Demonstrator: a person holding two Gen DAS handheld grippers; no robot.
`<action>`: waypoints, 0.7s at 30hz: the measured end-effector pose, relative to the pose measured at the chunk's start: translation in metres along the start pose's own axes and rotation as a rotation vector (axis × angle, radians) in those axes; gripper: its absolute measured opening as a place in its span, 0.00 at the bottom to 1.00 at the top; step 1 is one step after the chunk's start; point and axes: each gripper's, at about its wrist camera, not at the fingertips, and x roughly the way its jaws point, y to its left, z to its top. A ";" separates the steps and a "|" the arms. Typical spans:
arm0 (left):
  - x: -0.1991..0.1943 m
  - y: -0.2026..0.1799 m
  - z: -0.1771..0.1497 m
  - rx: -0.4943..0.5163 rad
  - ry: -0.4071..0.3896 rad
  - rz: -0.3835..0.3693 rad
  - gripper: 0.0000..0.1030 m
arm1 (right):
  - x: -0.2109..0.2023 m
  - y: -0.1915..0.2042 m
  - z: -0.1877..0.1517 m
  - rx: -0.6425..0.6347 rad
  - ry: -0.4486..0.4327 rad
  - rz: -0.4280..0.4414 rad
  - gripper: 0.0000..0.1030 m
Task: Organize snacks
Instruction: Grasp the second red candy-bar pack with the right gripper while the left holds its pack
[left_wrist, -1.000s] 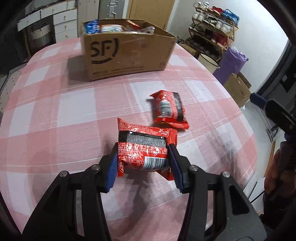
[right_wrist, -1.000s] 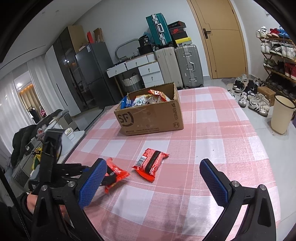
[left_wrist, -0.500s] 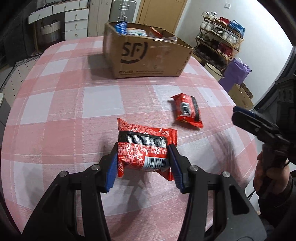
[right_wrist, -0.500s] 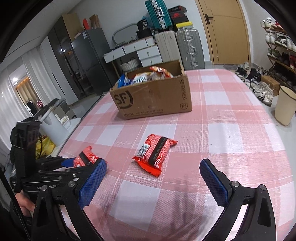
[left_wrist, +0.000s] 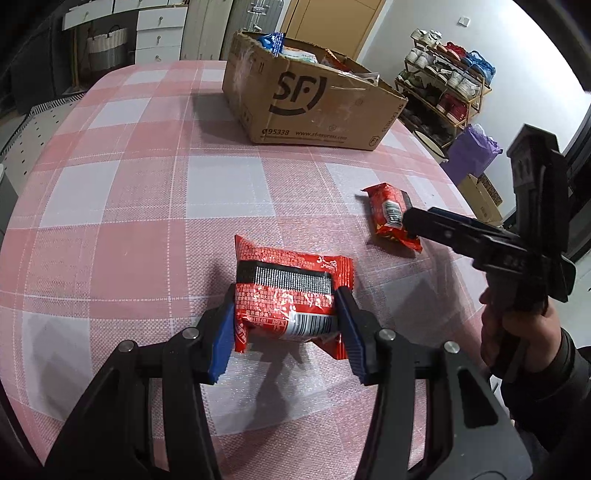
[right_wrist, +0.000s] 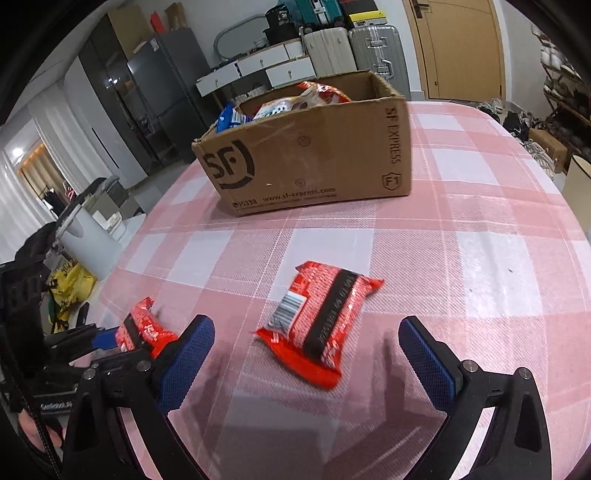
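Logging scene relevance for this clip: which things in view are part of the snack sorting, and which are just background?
Part of the job:
- held red snack packet, clamped in the left gripper
- loose red snack packet on the table, ahead of the open right gripper
- cardboard box with snacks inside

Just background:
- shoe rack
- suitcases
- white drawers
- checked tablecloth

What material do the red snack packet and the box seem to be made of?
Red snack packet: probably glossy plastic film; it shines, wrinkles, and has crimped ends. Box: brown matte cardboard, with printed logo, frayed rim and scuffs.
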 end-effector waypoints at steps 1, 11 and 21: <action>0.001 0.002 0.000 -0.005 0.000 0.001 0.46 | 0.003 0.001 0.001 -0.001 0.004 -0.005 0.99; 0.001 0.006 -0.001 -0.018 -0.003 -0.013 0.46 | 0.027 0.015 0.007 -0.027 0.056 -0.069 0.98; 0.002 0.005 -0.002 -0.017 -0.002 -0.007 0.46 | 0.035 0.017 0.005 -0.043 0.074 -0.093 0.94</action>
